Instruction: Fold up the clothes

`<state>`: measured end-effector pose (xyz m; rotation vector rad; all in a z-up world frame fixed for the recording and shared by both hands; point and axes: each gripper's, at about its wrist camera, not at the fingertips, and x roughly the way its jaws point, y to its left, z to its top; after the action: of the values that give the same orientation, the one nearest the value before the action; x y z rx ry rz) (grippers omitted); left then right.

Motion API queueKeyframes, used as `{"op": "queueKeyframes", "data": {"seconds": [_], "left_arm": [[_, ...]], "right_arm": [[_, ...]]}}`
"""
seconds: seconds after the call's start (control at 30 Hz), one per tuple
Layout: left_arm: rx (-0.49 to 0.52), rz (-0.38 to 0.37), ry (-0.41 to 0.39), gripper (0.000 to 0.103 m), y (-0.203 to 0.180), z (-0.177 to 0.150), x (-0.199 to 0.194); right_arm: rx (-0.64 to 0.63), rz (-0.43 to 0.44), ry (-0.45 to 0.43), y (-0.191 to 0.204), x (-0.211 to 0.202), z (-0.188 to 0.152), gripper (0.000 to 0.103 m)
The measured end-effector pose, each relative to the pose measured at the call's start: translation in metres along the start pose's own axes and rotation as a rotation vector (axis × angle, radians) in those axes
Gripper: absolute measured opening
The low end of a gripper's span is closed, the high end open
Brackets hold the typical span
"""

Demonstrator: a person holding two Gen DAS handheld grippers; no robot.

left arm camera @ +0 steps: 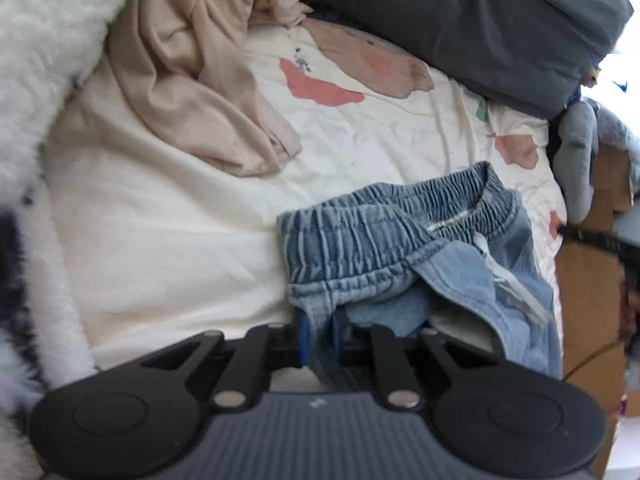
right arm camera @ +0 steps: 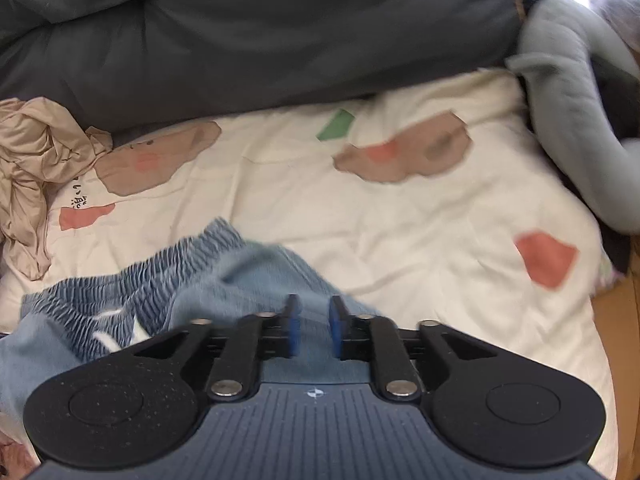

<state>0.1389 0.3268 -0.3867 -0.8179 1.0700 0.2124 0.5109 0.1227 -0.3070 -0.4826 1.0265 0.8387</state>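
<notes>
Folding at an early stage, judged from the lie of the cloth. The denim shorts (left arm camera: pixel 404 256) lie bunched on the bed sheet (left arm camera: pixel 160 240), waistband uppermost and rumpled, one flap turned back on itself; no flat, squared fold is visible yet, so smoothing and the folds themselves appear to remain. The left claw (left arm camera: pixel 320 340) is nearly pressed together, pinching a lower edge of the shorts between its blue pads. The right claw (right arm camera: pixel 314 328) stands part-spread over the light-blue cloth at the shorts' other side — its pads are apart from the fabric and grip nothing. Beyond the shorts, toward the head of the bed, a beige garment (left arm camera: pixel 200 80) lies crumpled and unfolded, well apart from them; it looks to be work still waiting. Materials: the shorts are soft washed denim, pale blue, with a darker, tightly gathered elastic waistband (left arm camera: pixel 400 216) ribbed in fine vertical pleats and a white drawcord (left arm camera: pixel 508 280) trailing inside. The beige garment is thin and drapes in long, limp creases. The sheet is cream cotton printed with flat salmon, brown and green patches, lightly wrinkled. Behind the shorts a dark grey duvet (left arm camera: pixel 480 20) forms a thick, puffy bank — and a white fleecy throw (left arm camera: pixel 48 40), deep-piled, borders the sheet on the far side from it.
</notes>
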Motion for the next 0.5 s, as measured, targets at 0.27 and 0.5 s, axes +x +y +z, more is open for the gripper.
{"op": "queueKeyframes", "data": {"seconds": [0.27,0.5], "left_arm": [[0.070,0.009,0.019,0.010,0.000,0.002,-0.016],[0.050,0.000,0.041,0.010,0.007,0.001,-0.011]], "right_arm": [[-0.073,0.055,0.032,0.013,0.043,0.032,0.034],[-0.155,0.141,0.085,0.020,0.067,0.046,0.042]]}}
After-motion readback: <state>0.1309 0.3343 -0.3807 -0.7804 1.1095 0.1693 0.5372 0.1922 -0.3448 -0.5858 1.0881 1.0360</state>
